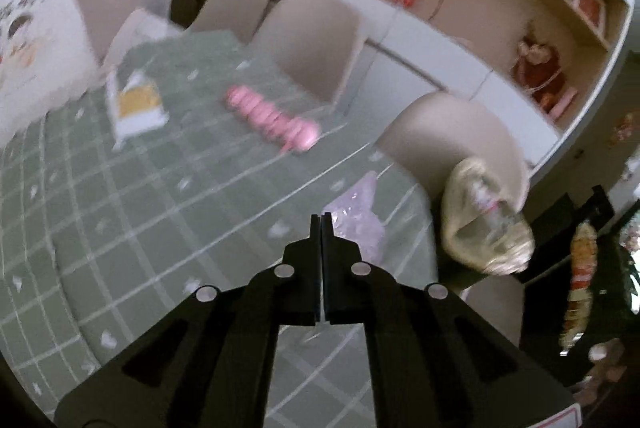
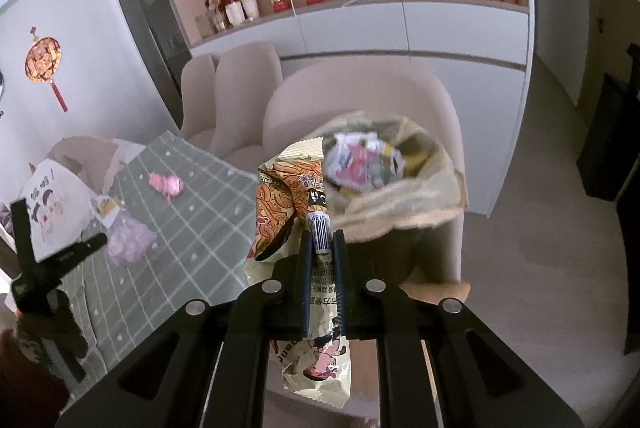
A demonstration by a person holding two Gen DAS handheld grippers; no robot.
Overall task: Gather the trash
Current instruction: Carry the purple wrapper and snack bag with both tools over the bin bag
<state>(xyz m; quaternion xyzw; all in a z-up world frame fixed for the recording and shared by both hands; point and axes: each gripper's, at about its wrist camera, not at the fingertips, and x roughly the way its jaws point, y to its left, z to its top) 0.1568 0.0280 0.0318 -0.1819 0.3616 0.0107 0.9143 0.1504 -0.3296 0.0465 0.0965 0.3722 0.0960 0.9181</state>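
Observation:
In the left wrist view my left gripper point(image 1: 321, 218) is shut above the green checked table point(image 1: 120, 228), its tips pinching a corner of a crumpled lilac plastic wrapper point(image 1: 358, 224). From the right wrist view that wrapper point(image 2: 130, 238) hangs at the left gripper's point(image 2: 98, 240) tip. My right gripper point(image 2: 323, 242) is shut on a cream and orange noodle packet point(image 2: 288, 196) with a barcode. Just beyond it a translucent yellowish trash bag point(image 2: 404, 188), open and stuffed with wrappers, rests against a beige chair point(image 2: 360, 96). The same bag point(image 1: 484, 228) shows right of the table edge.
A pink bumpy item point(image 1: 272, 120) and a white and yellow box point(image 1: 136, 104) lie farther back on the table. A white printed carton point(image 2: 52, 204) stands at the table's left. More beige chairs point(image 1: 312, 40) line the far side, before a white cabinet point(image 2: 400, 28).

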